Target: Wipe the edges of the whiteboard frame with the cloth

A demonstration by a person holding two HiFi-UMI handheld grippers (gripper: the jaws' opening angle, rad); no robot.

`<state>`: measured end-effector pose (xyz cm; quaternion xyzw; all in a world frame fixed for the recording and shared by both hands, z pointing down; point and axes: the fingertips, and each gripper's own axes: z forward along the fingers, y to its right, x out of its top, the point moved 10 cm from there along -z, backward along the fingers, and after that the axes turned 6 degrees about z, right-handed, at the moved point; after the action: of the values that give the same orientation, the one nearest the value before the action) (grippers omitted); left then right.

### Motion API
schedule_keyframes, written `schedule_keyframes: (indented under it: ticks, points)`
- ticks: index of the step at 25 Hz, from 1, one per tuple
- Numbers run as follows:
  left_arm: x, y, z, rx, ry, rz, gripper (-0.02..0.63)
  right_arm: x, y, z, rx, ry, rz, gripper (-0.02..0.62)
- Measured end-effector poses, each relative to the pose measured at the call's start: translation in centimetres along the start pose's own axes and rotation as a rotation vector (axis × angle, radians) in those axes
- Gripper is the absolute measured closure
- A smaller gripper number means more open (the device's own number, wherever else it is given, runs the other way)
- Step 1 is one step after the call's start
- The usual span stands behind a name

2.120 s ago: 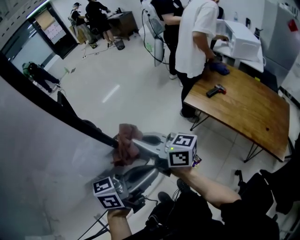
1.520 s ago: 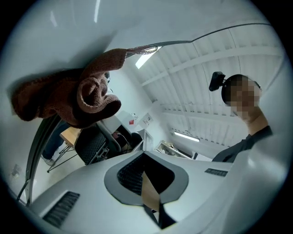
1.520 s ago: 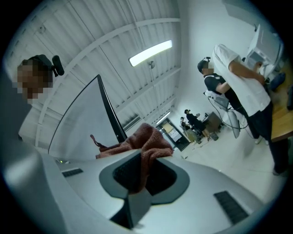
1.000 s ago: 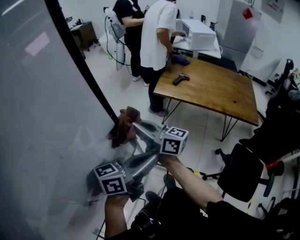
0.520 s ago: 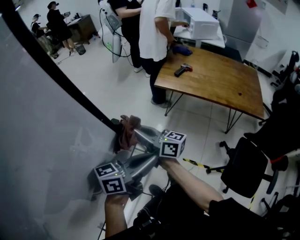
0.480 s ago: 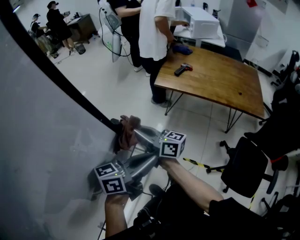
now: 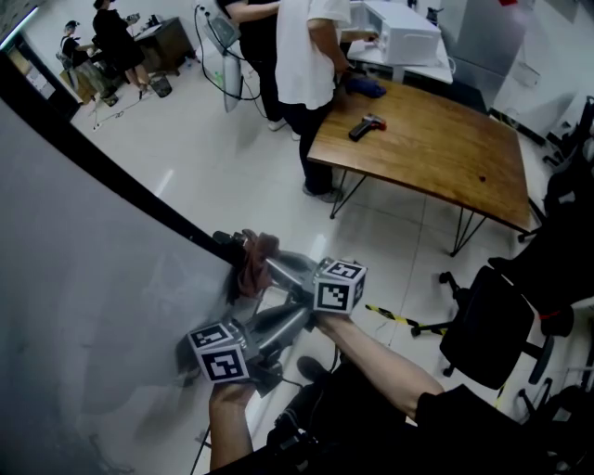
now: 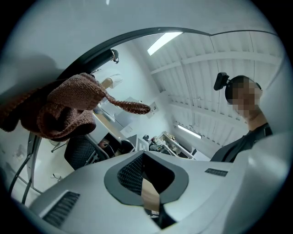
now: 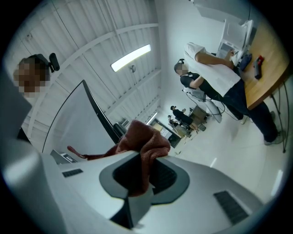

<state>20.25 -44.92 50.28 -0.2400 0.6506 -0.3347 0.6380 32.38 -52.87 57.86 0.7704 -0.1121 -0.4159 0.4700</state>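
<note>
The whiteboard fills the left of the head view, and its black frame (image 7: 121, 181) runs down to the right. A reddish-brown cloth (image 7: 252, 264) is pressed against the frame's lower end. My right gripper (image 7: 263, 270) is shut on this cloth. In the right gripper view the cloth (image 9: 142, 146) bunches out of the right gripper (image 9: 137, 183), beside the frame (image 9: 98, 114). My left gripper (image 7: 295, 317) sits just below, shut with no cloth in it. In the left gripper view the left gripper (image 8: 146, 183) is below the cloth (image 8: 64, 107) and the frame (image 8: 91, 59).
A wooden table (image 7: 436, 148) stands at the right with a tool (image 7: 368, 125) lying on it and a white appliance (image 7: 404, 28) behind. A person (image 7: 311, 56) stands at its far end. A black office chair (image 7: 492, 315) is near my right arm. More people are at the back left.
The head view has swung about. The cloth stays against the lower end of the black frame, with only a small shift. The left gripper keeps its place under the right one.
</note>
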Motion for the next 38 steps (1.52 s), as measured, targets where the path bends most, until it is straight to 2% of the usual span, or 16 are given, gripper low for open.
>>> schedule_keyframes:
  ticks: [9,19,38]
  points:
    - [-1.4,-0.9,-0.1,0.027,0.020,-0.055,0.620,-2.1,2.6,-1.1,-0.075,-0.030,0.038,0.532]
    - [-2.8,-2.6,0.4,0.054,0.010,-0.099,0.620,-4.0,5.6,-1.7,-0.116,-0.047,0.075,0.533]
    - [-6.1,-6.1,2.0,0.077,0.033,-0.244,0.620,-7.1,11.5,-3.3,-0.252,-0.096,0.153,0.534]
